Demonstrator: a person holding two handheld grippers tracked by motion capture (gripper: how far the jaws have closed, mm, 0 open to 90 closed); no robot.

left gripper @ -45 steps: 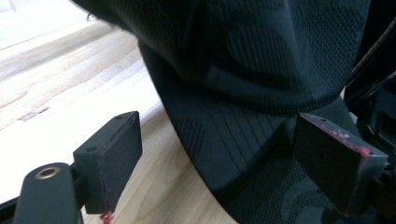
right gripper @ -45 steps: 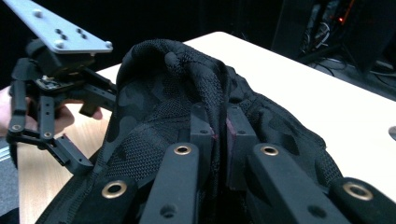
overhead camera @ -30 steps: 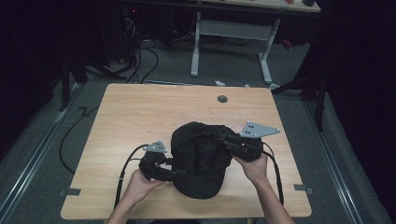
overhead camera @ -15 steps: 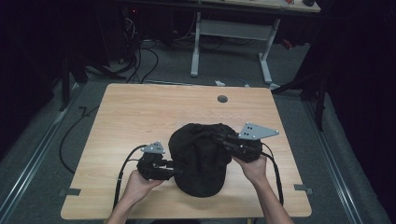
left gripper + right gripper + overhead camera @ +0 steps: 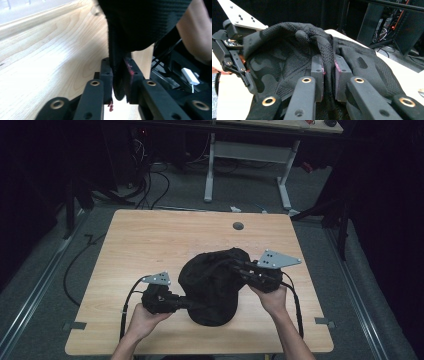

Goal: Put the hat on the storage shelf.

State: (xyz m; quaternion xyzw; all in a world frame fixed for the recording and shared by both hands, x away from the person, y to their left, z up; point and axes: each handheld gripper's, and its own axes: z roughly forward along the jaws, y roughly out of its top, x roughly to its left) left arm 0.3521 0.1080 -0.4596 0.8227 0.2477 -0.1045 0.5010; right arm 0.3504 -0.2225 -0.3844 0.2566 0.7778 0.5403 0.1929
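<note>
A black mesh fabric bag [image 5: 212,287] with a faint camo pattern lies bunched on the near half of the wooden table [image 5: 150,245]. My left gripper [image 5: 187,304] comes in from the bag's left side, shut on its lower edge. In the left gripper view that edge of the bag [image 5: 117,82] is pinched between the jaws, just above the tabletop. My right gripper [image 5: 235,265] reaches in from the right, shut on a raised fold at the bag's top. That fold [image 5: 325,53] stands up between the jaws in the right gripper view, and the left gripper [image 5: 232,57] shows beyond it.
A small round grommet [image 5: 238,226] sits in the table's far middle. Cables [image 5: 127,302] trail from both grippers toward the near edge. A desk frame [image 5: 250,155] and floor cables [image 5: 150,180] lie beyond the table.
Both grippers keep their hold in nearly the same places. The bag's bunched shape has shifted only slightly.
</note>
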